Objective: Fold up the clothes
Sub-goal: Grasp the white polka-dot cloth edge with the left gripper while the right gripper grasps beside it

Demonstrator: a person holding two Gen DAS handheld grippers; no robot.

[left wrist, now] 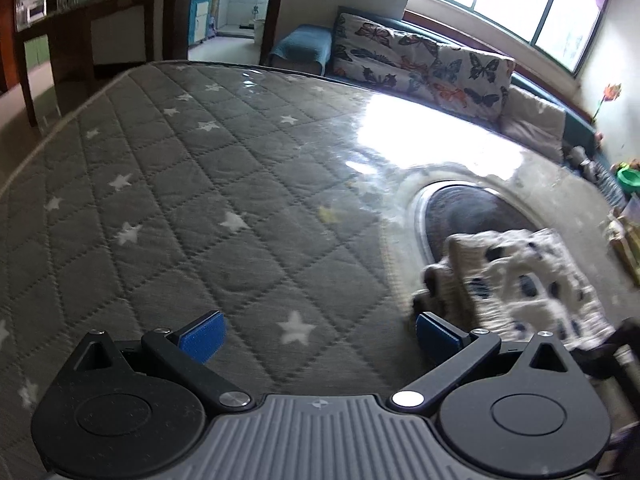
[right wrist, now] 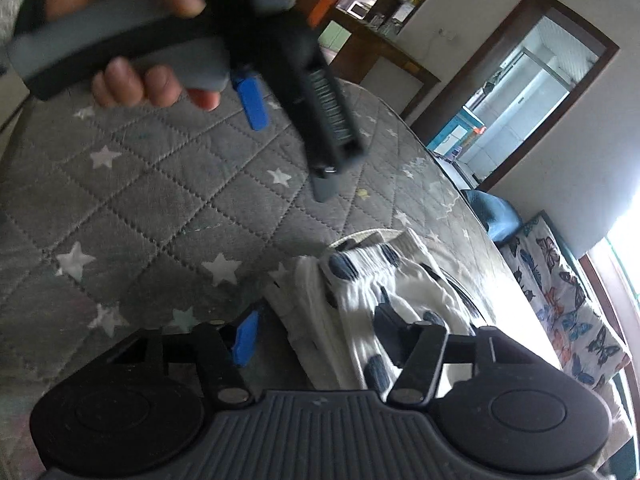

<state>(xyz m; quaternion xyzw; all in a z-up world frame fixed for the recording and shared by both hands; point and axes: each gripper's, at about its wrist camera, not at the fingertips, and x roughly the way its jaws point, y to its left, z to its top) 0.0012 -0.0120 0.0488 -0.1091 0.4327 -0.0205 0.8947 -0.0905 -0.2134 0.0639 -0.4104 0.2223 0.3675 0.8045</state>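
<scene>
A white garment with dark blue spots [left wrist: 516,280] lies bunched on the grey star-quilted mattress [left wrist: 200,200], right of my left gripper [left wrist: 318,336]. The left gripper is open and empty; its right blue pad [left wrist: 434,338] is close to the garment's edge. In the right wrist view the garment [right wrist: 380,292] lies between the wide-open fingers of my right gripper [right wrist: 332,340], which hold nothing; the left blue pad [right wrist: 245,338] shows, the right one is hidden by cloth. The left gripper, held by a hand [right wrist: 132,40], hovers above the mattress [right wrist: 120,200].
A dark oval patch [left wrist: 468,216] shows on the mattress beside the garment. Butterfly-print cushions [left wrist: 420,60] line a window bench beyond the bed. A dark wooden desk [left wrist: 80,40] stands at the left, with a doorway [right wrist: 516,88] behind.
</scene>
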